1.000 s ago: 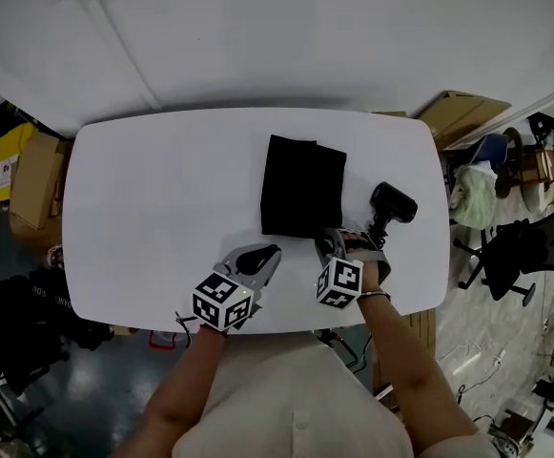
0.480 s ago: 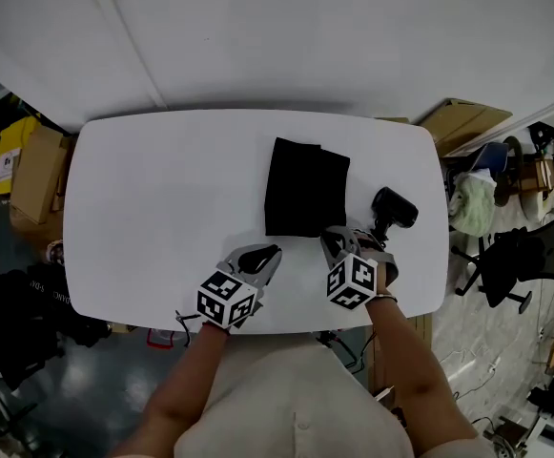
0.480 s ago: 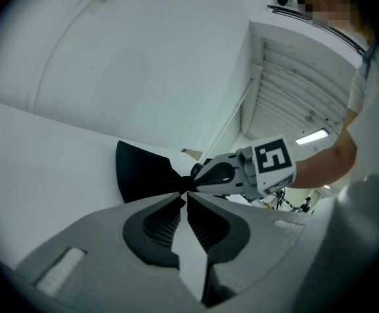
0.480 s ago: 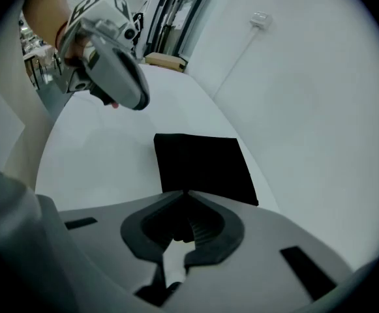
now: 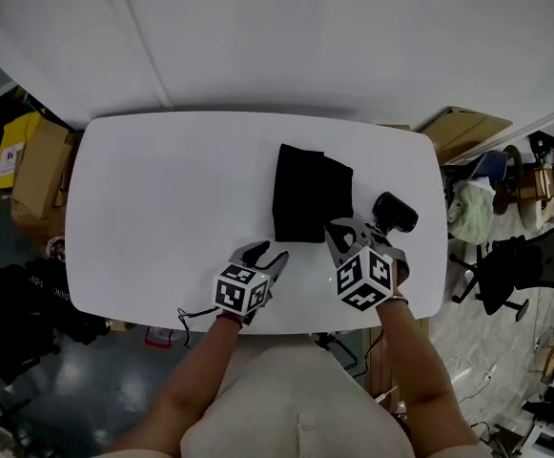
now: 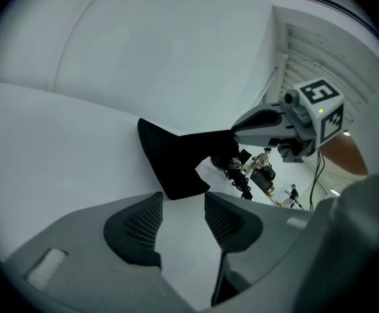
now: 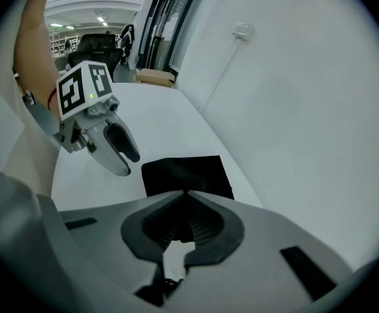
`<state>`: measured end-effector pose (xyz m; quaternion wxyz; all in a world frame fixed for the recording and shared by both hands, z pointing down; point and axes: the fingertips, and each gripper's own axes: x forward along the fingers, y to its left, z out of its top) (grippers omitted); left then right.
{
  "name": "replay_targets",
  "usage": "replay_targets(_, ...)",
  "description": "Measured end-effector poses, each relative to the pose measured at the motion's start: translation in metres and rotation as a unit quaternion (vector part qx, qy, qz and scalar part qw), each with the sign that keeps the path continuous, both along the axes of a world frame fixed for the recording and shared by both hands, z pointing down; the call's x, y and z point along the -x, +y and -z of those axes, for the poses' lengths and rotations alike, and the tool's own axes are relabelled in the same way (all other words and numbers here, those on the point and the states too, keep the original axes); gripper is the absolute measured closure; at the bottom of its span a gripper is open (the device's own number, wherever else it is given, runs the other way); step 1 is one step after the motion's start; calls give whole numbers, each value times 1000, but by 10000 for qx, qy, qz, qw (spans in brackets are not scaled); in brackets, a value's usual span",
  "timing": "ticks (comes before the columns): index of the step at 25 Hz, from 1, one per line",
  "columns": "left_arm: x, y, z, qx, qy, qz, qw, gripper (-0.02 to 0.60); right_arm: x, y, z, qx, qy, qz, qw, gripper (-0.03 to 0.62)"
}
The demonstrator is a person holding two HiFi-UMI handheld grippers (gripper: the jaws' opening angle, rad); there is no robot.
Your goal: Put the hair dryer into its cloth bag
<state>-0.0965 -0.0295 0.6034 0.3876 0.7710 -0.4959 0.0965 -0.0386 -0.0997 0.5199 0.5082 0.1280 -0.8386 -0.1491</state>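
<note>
White table (image 5: 162, 198) against plain white wall (image 5: 305, 36), cable duct (image 5: 148, 55) running up it. Cardboard boxes (image 5: 38, 165) and yellow container (image 5: 11, 146) on dark floor (image 5: 86, 380) at left. At right another cardboard box (image 5: 467, 130), black office chair (image 5: 505, 270), pale tiled floor (image 5: 477, 351), clutter.

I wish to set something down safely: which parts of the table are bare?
The whole left half of the white table, left of the cloth bag, is bare, also the far strip behind it. Crowded: the near right, around the hair dryer.
</note>
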Motion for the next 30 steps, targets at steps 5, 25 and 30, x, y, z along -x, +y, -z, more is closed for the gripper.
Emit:
replay_targets(5, -13, -7, -10, 214, 164, 37, 9996, 375, 2, -4, 18, -31, 1, -78, 10000, 566)
replay_targets(25, 27, -42, 12, -78, -261, 169, 9995, 557, 14, -16, 56, -178, -219, -143, 9995, 566)
replay_targets(30, 70, -61, 59, -379, -1411, -294, 9888, 557, 14, -31, 63, -324, -218, -84, 9992, 566)
